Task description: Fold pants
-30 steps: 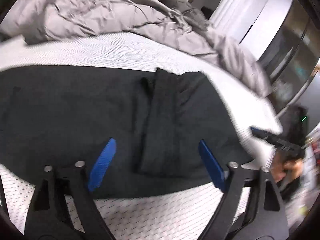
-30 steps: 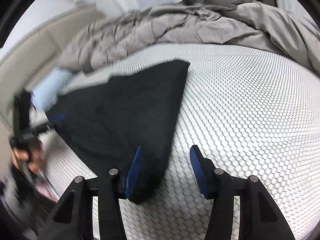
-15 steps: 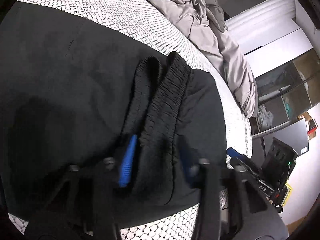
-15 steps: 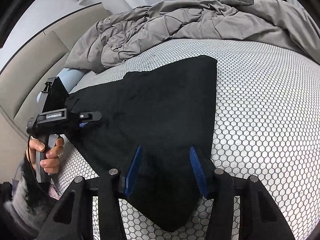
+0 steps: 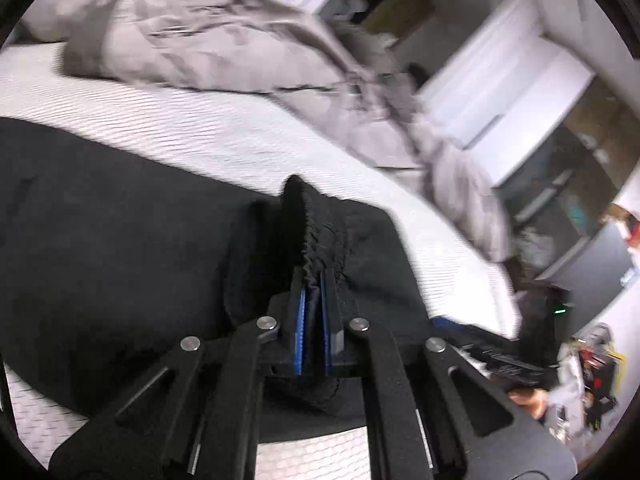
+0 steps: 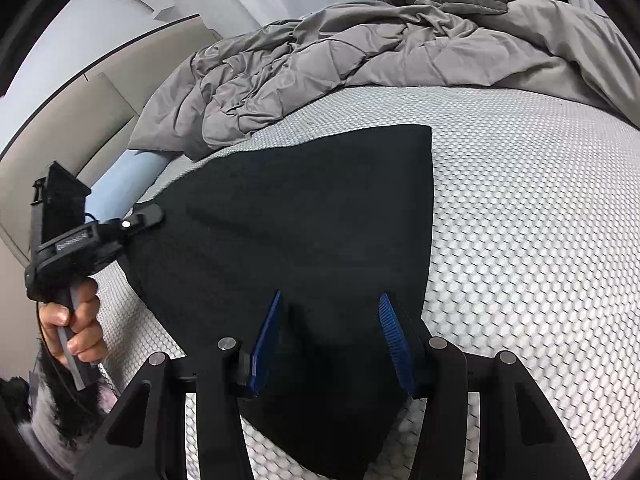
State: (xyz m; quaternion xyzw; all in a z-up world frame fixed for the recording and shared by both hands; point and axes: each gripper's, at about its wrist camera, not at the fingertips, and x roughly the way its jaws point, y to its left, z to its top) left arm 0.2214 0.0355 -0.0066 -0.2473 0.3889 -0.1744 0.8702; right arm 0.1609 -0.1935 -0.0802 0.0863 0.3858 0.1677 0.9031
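Note:
Black pants (image 6: pixel 304 216) lie spread flat on the white honeycomb mattress (image 6: pixel 520 208). In the left wrist view my left gripper (image 5: pixel 312 300) is shut on the gathered elastic waistband (image 5: pixel 316 240) of the pants (image 5: pixel 112 232), which bunches up between the blue pads. From the right wrist view the left gripper (image 6: pixel 148 216) sits at the far left corner of the pants. My right gripper (image 6: pixel 328 328) is open, its blue pads straddling the near end of the pants just above the cloth.
A rumpled grey duvet (image 6: pixel 360 52) is piled along the far side of the bed. A beige headboard (image 6: pixel 80 120) and pale blue pillow (image 6: pixel 128 176) lie to the left. White wardrobes and shelves (image 5: pixel 520 92) stand beyond the bed.
My left gripper has closed on the waistband, which it straddled open before. My right gripper moved further over the pants' near end and stays open.

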